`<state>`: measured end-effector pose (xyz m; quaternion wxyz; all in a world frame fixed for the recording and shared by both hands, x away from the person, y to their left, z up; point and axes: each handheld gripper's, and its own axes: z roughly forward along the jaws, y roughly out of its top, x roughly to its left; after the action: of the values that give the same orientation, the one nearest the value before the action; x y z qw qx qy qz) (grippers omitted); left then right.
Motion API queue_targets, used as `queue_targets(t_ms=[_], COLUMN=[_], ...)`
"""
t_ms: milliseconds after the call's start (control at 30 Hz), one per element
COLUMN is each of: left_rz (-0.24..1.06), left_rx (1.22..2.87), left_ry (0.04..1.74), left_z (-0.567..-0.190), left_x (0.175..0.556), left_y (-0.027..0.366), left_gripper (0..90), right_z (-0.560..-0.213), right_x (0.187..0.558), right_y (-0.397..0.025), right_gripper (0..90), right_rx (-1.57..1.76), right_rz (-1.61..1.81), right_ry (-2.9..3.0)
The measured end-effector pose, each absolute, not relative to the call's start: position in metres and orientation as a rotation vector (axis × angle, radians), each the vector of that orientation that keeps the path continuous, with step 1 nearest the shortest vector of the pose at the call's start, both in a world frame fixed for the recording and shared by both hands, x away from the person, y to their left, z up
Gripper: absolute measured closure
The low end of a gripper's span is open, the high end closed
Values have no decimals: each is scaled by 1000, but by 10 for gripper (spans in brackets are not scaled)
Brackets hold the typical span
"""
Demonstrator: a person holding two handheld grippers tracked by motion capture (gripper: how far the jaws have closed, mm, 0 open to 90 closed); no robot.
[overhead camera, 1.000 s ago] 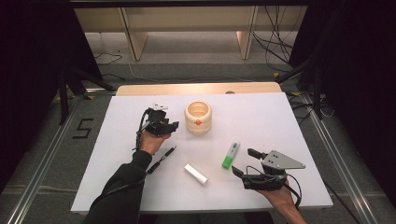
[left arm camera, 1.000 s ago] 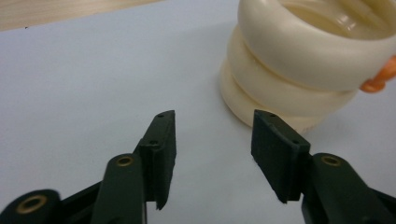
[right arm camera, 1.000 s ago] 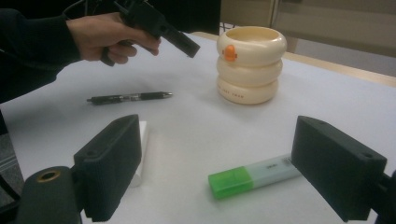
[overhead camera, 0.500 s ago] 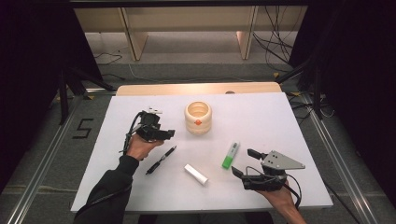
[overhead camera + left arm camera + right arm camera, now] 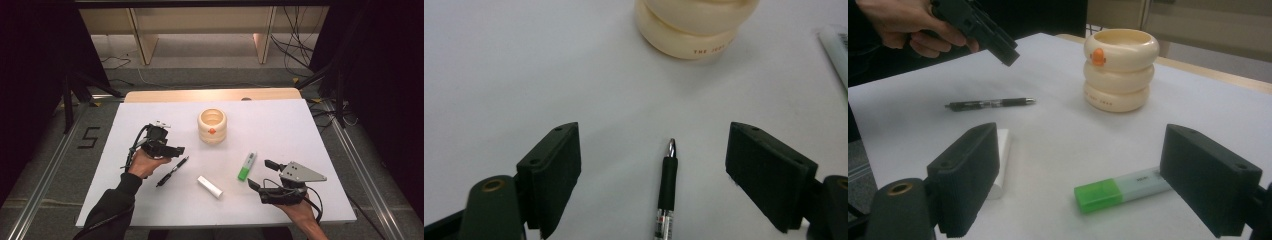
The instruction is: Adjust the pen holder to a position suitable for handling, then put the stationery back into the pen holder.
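**Left gripper poised over pen, jaws apart, no grasp made**

The pen (image 5: 666,195) lies flat on the white table (image 5: 320,130), in front of the cream ringed cup (image 5: 212,126) and towards the person's left. In the left gripper view its long axis runs almost straight away from the camera, tip towards the cup, barrel lying midway between the two jaws. The left gripper (image 5: 167,149) hangs just above and beside it, jaws spread wide and holding nothing.

Judgement: the barrel lies along the gripper's line of sight and across its closing line, so a straight descent and closure should take it.

The right gripper (image 5: 261,175) rests near the table's front edge, likewise spread and empty, with the green highlighter (image 5: 1120,190) and the white cylinder (image 5: 210,186) before it. The left hand is clearly nearer the pen
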<state>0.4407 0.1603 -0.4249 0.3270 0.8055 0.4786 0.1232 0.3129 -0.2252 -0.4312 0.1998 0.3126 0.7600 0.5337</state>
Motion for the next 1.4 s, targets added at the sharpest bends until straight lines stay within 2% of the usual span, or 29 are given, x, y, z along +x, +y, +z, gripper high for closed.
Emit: queue_targets(t_ms=[1067,1300,1400], left_rz=[246,235,230], left_rx=[2373,2402,2402], left_ry=[1275,1266,1257], left_z=[-439,-443,-445], left_x=[424,424,424], left_y=[158,157,155], left_gripper=[194,247,299], right_z=[-433,-433,-433], right_x=[313,312,313], right_y=[-224,-224,-223], right_gripper=[167,167,167], right_rx=[871,867,864], right_rz=[1484,1484,1479], right_ry=[2142,2141,2147])
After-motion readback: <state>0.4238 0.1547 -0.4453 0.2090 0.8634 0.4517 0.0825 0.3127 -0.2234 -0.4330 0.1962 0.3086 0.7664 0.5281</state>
